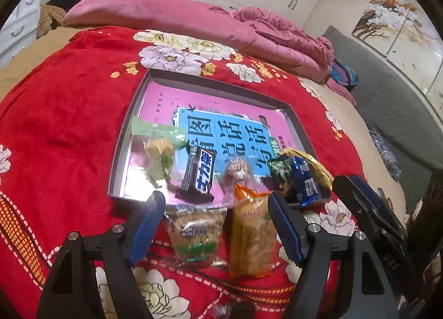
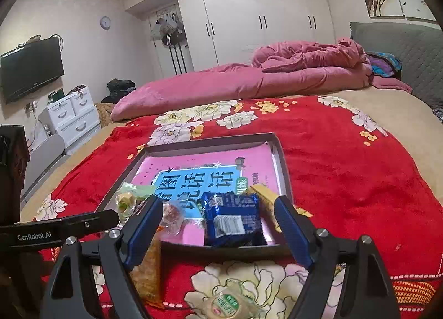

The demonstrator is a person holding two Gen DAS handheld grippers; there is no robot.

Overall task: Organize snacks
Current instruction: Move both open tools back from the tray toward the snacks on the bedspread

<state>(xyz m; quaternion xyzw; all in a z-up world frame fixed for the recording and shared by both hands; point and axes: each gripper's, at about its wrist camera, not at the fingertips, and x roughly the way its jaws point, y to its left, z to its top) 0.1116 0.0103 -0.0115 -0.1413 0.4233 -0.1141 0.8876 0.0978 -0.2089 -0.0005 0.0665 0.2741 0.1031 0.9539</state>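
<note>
A flat box (image 1: pixel 130 136) sits on the red flower blanket (image 1: pixel 69 114) on the bed, and it looks like the place where the snacks go. Inside it, on top of a pink book (image 1: pixel 210 100), some snacks already lie along the near edge: a green-wrapped sweet (image 1: pixel 157 147), a dark chocolate bar (image 1: pixel 198 173), a small round brown snack (image 1: pixel 238 170) and a blue packet (image 2: pixel 234 217) with a yellow one (image 2: pixel 264 193) behind it. I think they were put there to keep them all together.

2 snacks are not in the box yet. A clear bag of round cakes (image 1: pixel 198 233) and an orange-topped packet (image 1: pixel 250 238) lie side by side on the blanket, just in front of the box. 1 more round snack with a green label (image 2: pixel 225 303) lies on the blanket close to the right gripper.

The left gripper (image 1: pixel 218 222) points down at the 2 packets. Its fingers are apart and the packets show between them, but nothing is squeezed. The right gripper (image 2: pixel 218 223) points down less steeply, toward the blue packet in the box. Its fingers are apart too, holding nothing. Both look ready to pick something next, most likely the snacks left outside.
</note>
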